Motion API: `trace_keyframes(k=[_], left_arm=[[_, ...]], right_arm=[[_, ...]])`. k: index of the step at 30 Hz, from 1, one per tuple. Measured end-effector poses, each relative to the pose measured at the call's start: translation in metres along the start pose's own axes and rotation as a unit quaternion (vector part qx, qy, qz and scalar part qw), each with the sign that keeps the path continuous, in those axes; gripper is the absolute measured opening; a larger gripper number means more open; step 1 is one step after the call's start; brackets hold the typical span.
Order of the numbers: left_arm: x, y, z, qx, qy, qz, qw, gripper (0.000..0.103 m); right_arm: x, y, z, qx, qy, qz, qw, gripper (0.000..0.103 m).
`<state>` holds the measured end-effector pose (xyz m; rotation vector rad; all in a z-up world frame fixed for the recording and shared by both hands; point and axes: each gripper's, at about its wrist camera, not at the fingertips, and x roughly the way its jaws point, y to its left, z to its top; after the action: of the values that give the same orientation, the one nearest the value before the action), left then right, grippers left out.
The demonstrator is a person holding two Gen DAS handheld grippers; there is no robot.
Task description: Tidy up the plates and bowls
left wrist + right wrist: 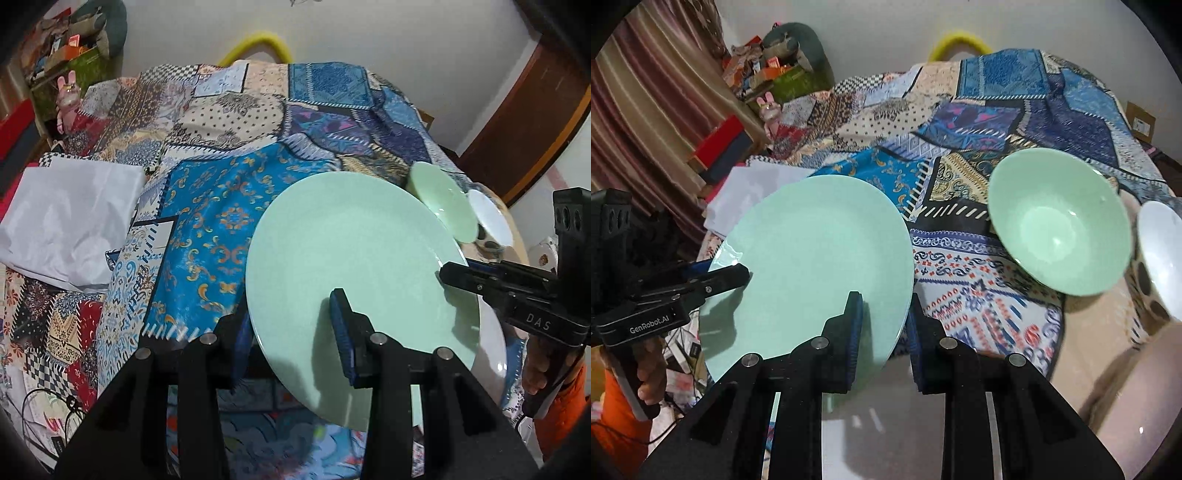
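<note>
A large pale green plate (351,251) (812,258) hangs tilted above the patchwork-covered table, held at opposite rims. My left gripper (291,314) is shut on its near rim, one pad on top and one beneath; the right wrist view shows it (738,273) at the plate's left edge. My right gripper (885,301) is shut on the plate's right rim and appears in the left wrist view (448,275) too. A green bowl (1060,221) (443,199) sits on the cloth to the right. Beside it stands a white bowl with dark spots (1160,251) (491,218).
What looks like a white plate's rim (496,343) shows just below the green plate. White paper (70,221) lies on the patchwork cloth (229,122) at the left. A pink rabbit toy (68,99) and a cluttered shelf stand beyond. Cables lie at the lower left.
</note>
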<state>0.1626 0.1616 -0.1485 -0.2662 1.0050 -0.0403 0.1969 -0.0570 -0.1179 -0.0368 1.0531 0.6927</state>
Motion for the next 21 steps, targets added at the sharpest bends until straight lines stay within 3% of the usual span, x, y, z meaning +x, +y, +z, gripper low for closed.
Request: trace_keyframes(k=[21], left_arm=[[-0.038, -0.08, -0.042, 0.027, -0.002, -0.025, 0.9993, 0.039]], right_arm=[[-0.076, -0.025, -0.058, 0.026, -0.041, -0.014, 0.999, 0.021]])
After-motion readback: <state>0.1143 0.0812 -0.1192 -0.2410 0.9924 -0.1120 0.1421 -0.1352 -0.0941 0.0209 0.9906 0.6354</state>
